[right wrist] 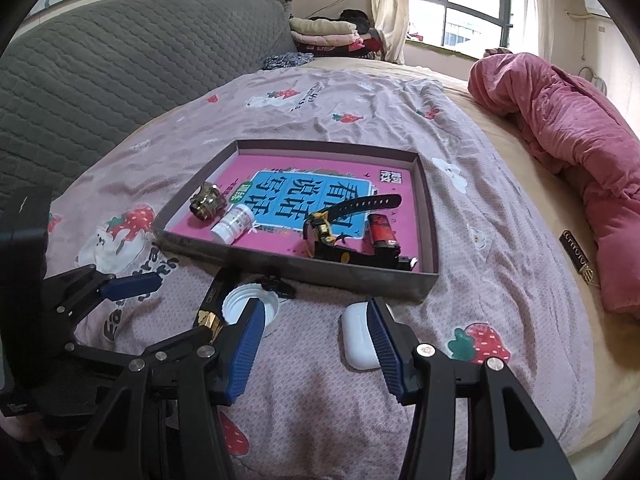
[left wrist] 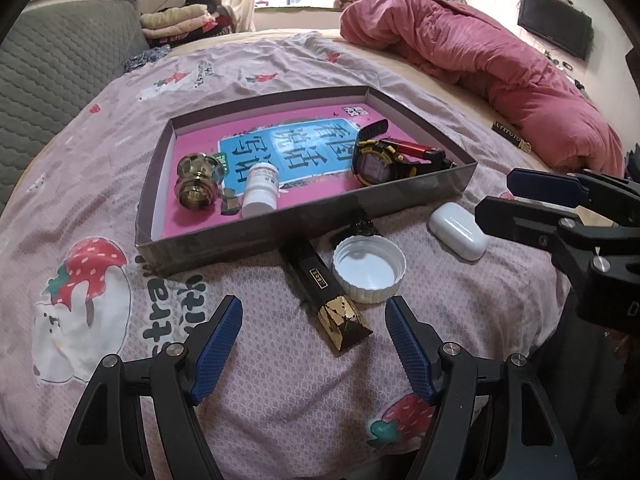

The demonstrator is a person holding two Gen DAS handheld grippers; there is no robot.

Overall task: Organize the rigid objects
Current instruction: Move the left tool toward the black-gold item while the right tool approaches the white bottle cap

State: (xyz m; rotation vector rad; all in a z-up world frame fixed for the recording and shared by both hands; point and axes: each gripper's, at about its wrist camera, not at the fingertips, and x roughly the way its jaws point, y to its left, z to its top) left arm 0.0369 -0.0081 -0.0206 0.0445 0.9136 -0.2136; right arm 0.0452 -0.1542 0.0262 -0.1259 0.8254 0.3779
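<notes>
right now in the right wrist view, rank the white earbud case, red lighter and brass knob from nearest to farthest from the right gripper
1. White oval earbud case: on the bedsheet, beside the right gripper's right finger.
2. Red lighter: in the tray, right side.
3. Round brass knob: in the tray, far left.

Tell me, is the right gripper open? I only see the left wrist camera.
Observer: Yes. The right gripper is wide open, with nothing in it.
Child: Where's the white case from there?
Observer: The case lies by the gripper's right-hand finger, which hides its edge.
Child: The watch hides some of the red thing. What's its end like?
Observer: Black. The red tube lies beside the watch, with that end toward the near wall of the box.
</notes>
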